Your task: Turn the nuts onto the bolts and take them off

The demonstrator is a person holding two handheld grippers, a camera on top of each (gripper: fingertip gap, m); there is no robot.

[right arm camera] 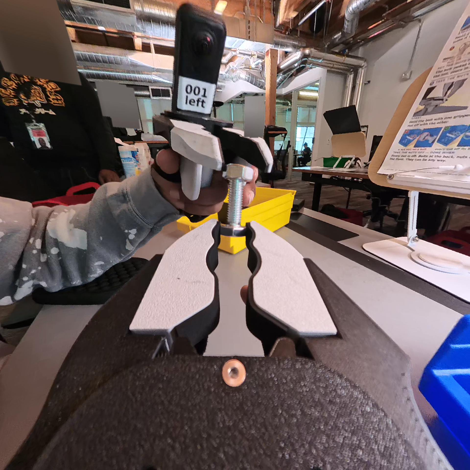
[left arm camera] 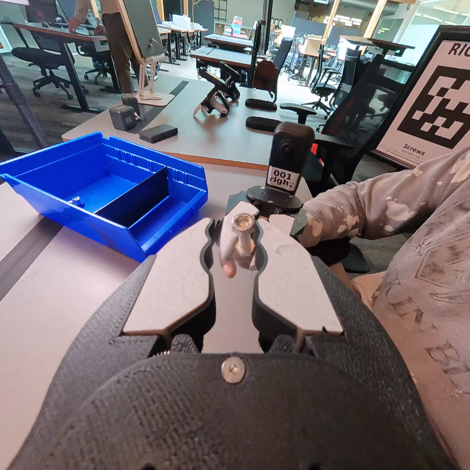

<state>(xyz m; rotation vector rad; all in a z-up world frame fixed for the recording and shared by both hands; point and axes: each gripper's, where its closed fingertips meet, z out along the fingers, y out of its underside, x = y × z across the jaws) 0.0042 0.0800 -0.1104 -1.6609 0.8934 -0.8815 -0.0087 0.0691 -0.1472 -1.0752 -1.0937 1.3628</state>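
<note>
The left claw (left arm camera: 235,239) grips the silver steel hex bolt (right arm camera: 234,201) by its head; the right claw (right arm camera: 232,230) pinches the silver hex nut (right arm camera: 232,231) at six o'clock. Tilt risks cross-threading.

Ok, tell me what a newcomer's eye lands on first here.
The silver bolt stands upright at centre, its head clamped in the left tongs above, its nut pinched in the right tongs below. Next come the bright blue bin beside them on the table and a yellow tray behind the bolt.
</note>
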